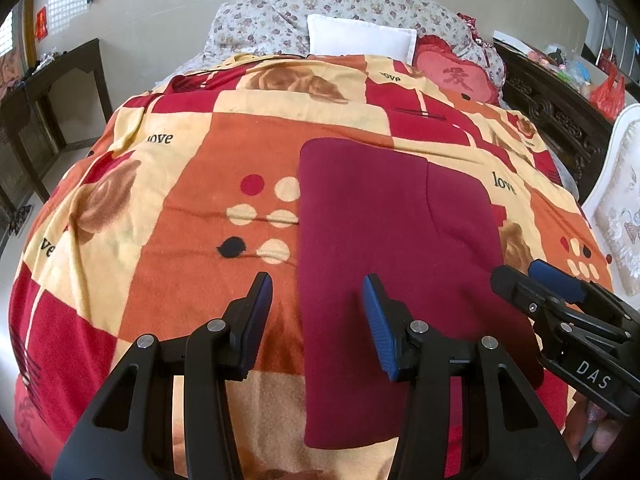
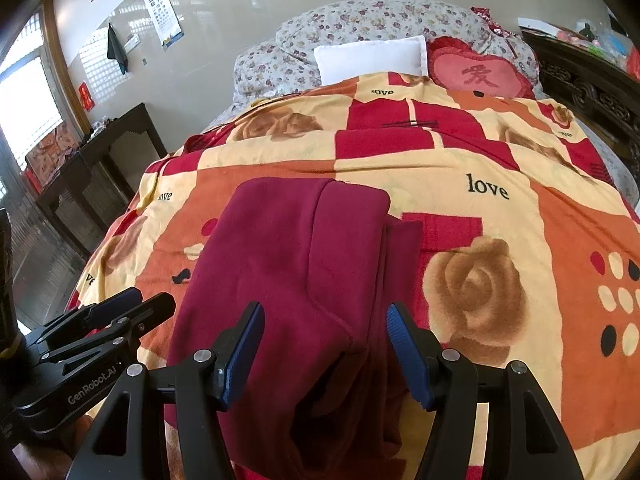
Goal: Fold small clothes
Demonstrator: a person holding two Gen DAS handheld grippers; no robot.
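- Right now a dark red cloth [image 1: 384, 264] lies folded into a long strip on the bed blanket [image 1: 192, 184], running from near the front edge toward the pillows.
- One thicker fold sits on its right side.
- Left gripper [image 1: 318, 320] hangs just above the near left part of the cloth, its fingers [image 1: 378, 320] spread apart and pinching nothing.
- Right gripper [image 2: 324, 344] hangs above the near end of the cloth too, fingers [image 2: 404, 344] spread, holding nothing.
- A white pillow [image 1: 360, 36] and a red heart cushion [image 1: 456, 72] rest at the far end of the bed.
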